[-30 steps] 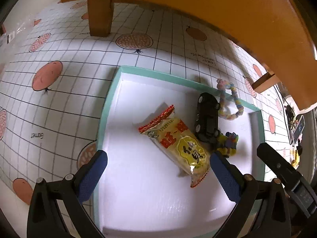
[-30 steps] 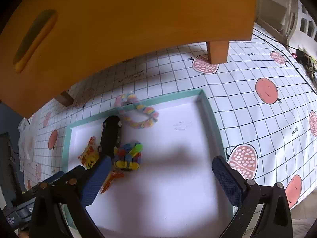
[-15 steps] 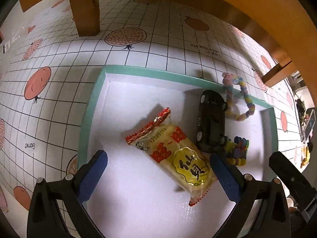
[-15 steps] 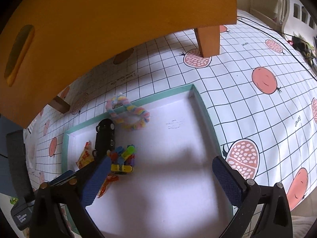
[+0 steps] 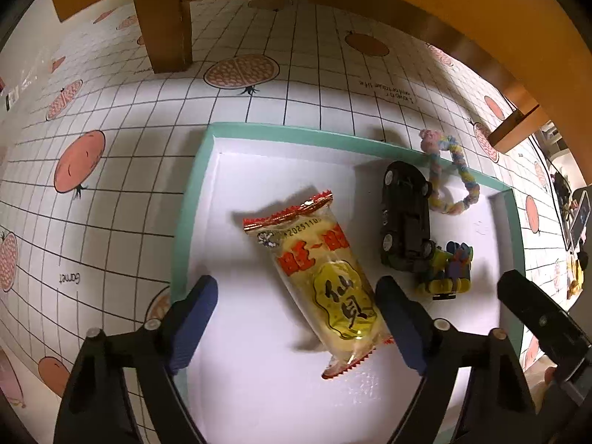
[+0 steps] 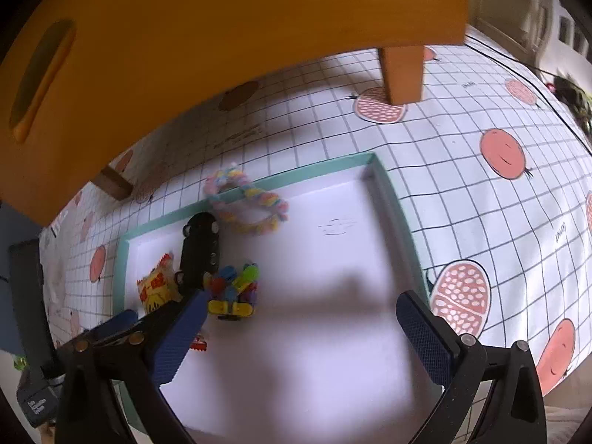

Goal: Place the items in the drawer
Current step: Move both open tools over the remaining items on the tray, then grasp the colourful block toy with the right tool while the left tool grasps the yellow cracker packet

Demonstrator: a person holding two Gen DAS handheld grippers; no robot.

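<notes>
Drawer: The drawer (image 5: pixel 192 199) was a flat white box with a teal rim. It lay on a cloth (image 5: pixel 111 192) with black squares and red fruit pictures.
Snack pack: The yellow snack pack (image 5: pixel 322 277) lay slanted on the white floor of the drawer, near the left wall. Its red zigzag ends pointed up-left and down-right.
Toy car: The black toy car (image 5: pixel 405 218) lay in the drawer to the right of the snack pack, a little apart from it.
Block toy: A small colourful block toy (image 5: pixel 449 272) sat right at the near end of the car, touching it.
Fuzzy loop: A fuzzy loop (image 5: pixel 453 181) in soft colours hung over the far rim, partly in the drawer and partly out.
Left hand-held gripper: The left hand-held gripper (image 5: pixel 296 325) hung over the drawer. Its jaws had just been closing a bit but stood wide. The near end of the snack pack was between the blue pads (image 5: pixel 196 318), and they did not press on it.
Right hand-held gripper: The right hand-held gripper (image 6: pixel 307 336) stood wide over the bare right part of the drawer and held nothing.
Wooden stool: An orange wooden stool (image 6: pixel 222 37) stood over the far side, one leg on the cloth.
</notes>
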